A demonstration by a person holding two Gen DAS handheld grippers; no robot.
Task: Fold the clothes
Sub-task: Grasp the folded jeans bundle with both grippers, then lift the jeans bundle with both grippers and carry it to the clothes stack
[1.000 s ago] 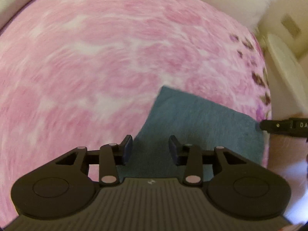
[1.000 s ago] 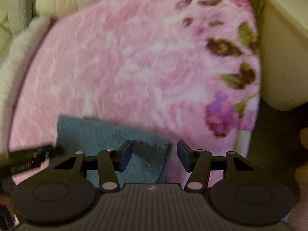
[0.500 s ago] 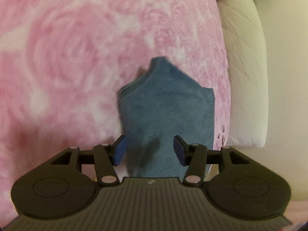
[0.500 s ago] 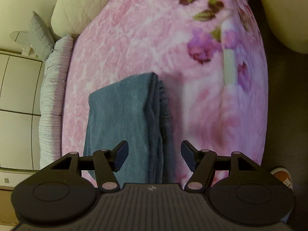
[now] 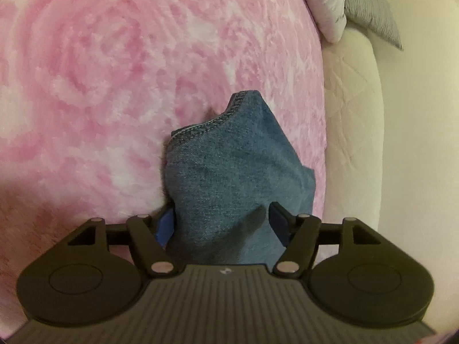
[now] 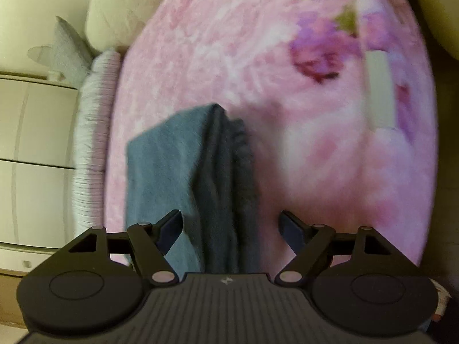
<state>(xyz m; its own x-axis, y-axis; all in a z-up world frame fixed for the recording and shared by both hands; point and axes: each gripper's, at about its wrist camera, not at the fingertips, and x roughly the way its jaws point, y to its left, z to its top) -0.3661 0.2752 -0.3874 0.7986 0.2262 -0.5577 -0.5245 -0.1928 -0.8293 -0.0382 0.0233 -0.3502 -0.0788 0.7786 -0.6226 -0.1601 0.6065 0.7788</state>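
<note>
A folded blue cloth lies on the pink flowered blanket. Its stitched hem is at the far end in the left wrist view. My left gripper hangs low over its near end. The jaws are opening, the cloth runs between them, and the left blue pad sits at the cloth's side edge. In the right wrist view the same cloth shows its stacked layers along the right side. My right gripper is above that end with its jaws opening wide, and the pads stand off the cloth.
A cream quilted bed edge runs along the right, with a pale pink pillow and a grey pillow beyond it. White cupboard fronts and a ribbed pillow stand at the left. Dark floor lies past the blanket's right edge.
Both views swung round and dropped closer to the cloth, which now runs lengthwise between each pair of jaws. Both jaws have widened. The other gripper's tip has left both views.
</note>
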